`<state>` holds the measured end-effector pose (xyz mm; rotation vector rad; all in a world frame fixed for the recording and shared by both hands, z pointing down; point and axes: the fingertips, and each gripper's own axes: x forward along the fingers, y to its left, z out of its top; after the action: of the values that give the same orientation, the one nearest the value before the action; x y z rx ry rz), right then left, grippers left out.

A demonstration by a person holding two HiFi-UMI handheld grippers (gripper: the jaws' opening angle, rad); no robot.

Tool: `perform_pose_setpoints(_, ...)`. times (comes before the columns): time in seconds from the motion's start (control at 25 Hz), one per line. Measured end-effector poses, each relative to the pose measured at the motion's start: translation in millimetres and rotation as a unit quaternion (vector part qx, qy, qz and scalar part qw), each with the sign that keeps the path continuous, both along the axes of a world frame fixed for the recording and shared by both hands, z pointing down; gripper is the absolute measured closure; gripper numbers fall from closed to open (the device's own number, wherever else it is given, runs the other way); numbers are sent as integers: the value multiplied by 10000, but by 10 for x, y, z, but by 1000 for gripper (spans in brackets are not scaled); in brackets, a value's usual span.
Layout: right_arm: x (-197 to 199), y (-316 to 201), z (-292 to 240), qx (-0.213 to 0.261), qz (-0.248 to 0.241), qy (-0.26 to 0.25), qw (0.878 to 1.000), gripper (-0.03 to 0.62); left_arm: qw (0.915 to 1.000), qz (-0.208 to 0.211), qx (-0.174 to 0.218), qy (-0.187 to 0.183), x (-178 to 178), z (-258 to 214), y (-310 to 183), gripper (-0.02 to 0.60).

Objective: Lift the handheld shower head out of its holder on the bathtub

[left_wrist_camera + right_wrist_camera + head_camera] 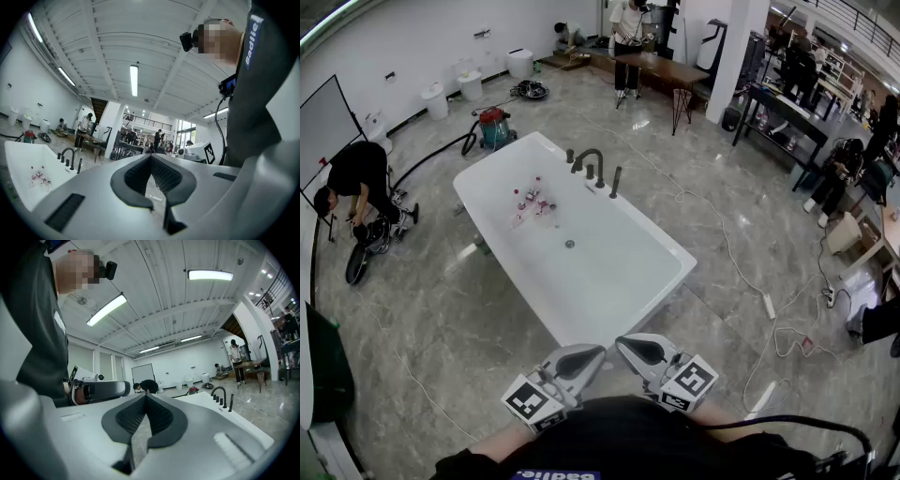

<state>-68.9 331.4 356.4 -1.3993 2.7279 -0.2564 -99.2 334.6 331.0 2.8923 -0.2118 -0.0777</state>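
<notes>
The white bathtub stands on the grey floor ahead of me. On its far rim are a dark curved faucet and the slim dark handheld shower head, upright in its holder. Both grippers are held close to my body, well short of the tub's near end. The left gripper and right gripper are shut and empty, tips turned toward each other. In the left gripper view the gripper is shut, with the shower head far off. The right gripper is also shut, and its view shows the shower head.
Small red and white items lie inside the tub. A red vacuum cleaner with a hose stands behind it. A person bends over at the left. Cables and a power strip lie on the floor to the right.
</notes>
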Motion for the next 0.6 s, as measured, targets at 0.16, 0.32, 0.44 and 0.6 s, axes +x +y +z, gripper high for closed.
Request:
perform_pose_setpoints(0.16, 51, -49, 24, -9, -1, -21, 10000, 594, 9999, -104, 0, 71, 50, -59, -78, 578)
perform_pose_setpoints(0.32, 138, -51, 23, 1, 3, -10, 10000, 594, 10000, -12, 5, -66, 132, 43, -47, 578)
perform_pose_setpoints(0.44, 222, -34, 14, 7, -25, -66, 10000, 594, 10000, -56, 5, -62, 208, 37, -27, 578)
perform_pose_setpoints(0.6, 355, -66, -10, 51, 24, -239, 9997, 592, 9998, -192, 13, -42, 283, -11, -63, 578)
